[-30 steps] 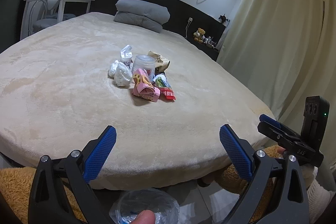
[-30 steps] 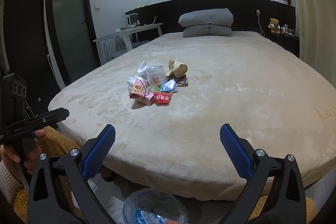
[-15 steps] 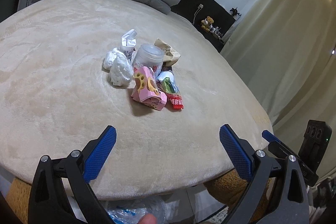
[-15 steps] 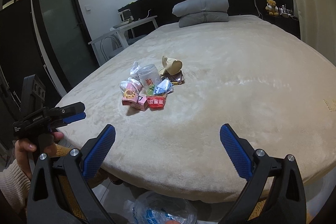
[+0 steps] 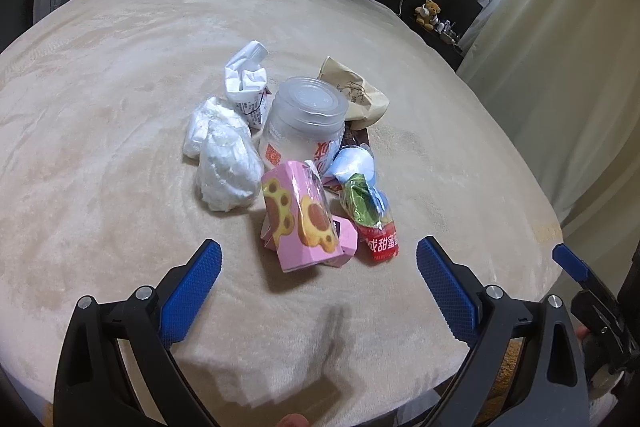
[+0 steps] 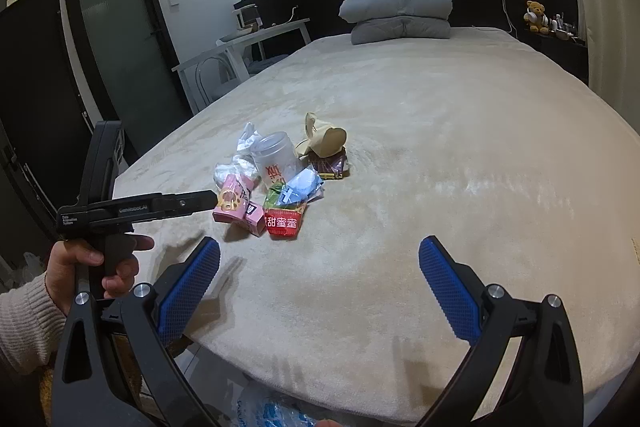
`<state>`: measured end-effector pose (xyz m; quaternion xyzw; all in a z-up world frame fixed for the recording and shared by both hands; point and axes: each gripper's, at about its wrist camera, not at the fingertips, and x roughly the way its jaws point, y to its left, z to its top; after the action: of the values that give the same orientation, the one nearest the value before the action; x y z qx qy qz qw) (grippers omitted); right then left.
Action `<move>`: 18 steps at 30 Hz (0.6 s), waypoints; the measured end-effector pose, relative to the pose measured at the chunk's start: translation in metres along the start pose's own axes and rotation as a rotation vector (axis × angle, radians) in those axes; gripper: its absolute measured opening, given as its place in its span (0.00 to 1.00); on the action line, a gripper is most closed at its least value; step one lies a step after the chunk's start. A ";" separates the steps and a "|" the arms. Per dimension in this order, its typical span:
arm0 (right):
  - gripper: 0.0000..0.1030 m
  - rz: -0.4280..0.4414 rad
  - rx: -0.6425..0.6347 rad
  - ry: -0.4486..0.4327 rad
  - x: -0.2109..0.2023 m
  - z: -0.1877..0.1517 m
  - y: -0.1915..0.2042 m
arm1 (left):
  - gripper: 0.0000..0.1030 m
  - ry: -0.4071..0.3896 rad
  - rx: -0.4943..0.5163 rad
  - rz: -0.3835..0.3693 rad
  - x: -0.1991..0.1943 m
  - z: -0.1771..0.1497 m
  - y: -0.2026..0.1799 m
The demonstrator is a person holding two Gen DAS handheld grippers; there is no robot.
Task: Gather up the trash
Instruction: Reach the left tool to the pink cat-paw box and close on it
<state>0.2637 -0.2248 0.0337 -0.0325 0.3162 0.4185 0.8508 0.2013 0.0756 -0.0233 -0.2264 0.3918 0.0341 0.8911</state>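
The left tool (image 5: 318, 259) hovers above the near part of the wide bed with a beige plush cover (image 5: 100, 75), its blue ribbed pads spread wide apart and holding nothing. The right tool (image 6: 319, 259) is likewise spread wide and empty, positioned over the near edge of the same bed.

The trash lies in one compact pile near the middle of the bed. Components of the pile:

- A pink cardboard snack box printed with paw-shaped biscuits (image 5: 304, 223) lies tilted at the near side, just ahead of the left tool.
- A red foil packet with white lettering (image 5: 382, 243) lies touching the box on its right.
- A crumpled green and blue wrapper (image 5: 362, 199) rests on the red packet.
- A translucent plastic jar with a frosted lid (image 5: 306, 119) stands upright behind the box.
- Two wads of white crumpled tissue (image 5: 224, 159) lie to the left of the jar.
- A crushed white paper carton (image 5: 246, 83) stands behind the tissue.
- A tan paper bag (image 5: 354, 95) lies behind the jar on its right.

In the right wrist view, the person's left hand (image 6: 92, 271) grips the handle of the left tool beside the bed edge. A folded grey quilt (image 6: 400, 11) lies at the head of the bed.
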 end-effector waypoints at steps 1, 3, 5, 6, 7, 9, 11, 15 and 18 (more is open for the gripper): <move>0.96 0.003 -0.006 0.002 0.002 0.002 0.000 | 0.92 0.006 0.009 0.020 0.005 0.002 -0.002; 0.96 0.017 -0.012 0.008 0.006 0.006 -0.001 | 0.92 0.017 0.018 0.049 0.012 0.007 -0.002; 0.96 0.035 -0.016 0.016 0.010 0.009 -0.002 | 0.80 0.034 0.021 0.075 0.021 0.010 -0.002; 0.96 0.039 -0.014 0.019 0.011 0.011 -0.003 | 0.78 0.049 0.021 0.089 0.025 0.012 -0.001; 0.96 0.044 -0.013 0.019 0.012 0.013 -0.004 | 0.76 0.058 0.018 0.098 0.030 0.013 0.000; 0.96 0.046 -0.017 0.016 0.013 0.015 -0.006 | 0.67 0.070 0.012 0.110 0.036 0.015 0.002; 0.96 0.044 -0.017 0.015 0.013 0.016 -0.006 | 0.51 0.075 0.016 0.117 0.041 0.016 0.003; 0.96 0.037 -0.033 0.026 0.016 0.015 -0.004 | 0.38 0.053 0.028 0.116 0.041 0.016 0.003; 0.96 0.033 -0.041 0.035 0.020 0.013 -0.001 | 0.36 0.039 0.026 0.097 0.038 0.014 0.003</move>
<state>0.2803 -0.2077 0.0331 -0.0523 0.3228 0.4381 0.8373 0.2365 0.0805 -0.0430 -0.1960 0.4201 0.0677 0.8835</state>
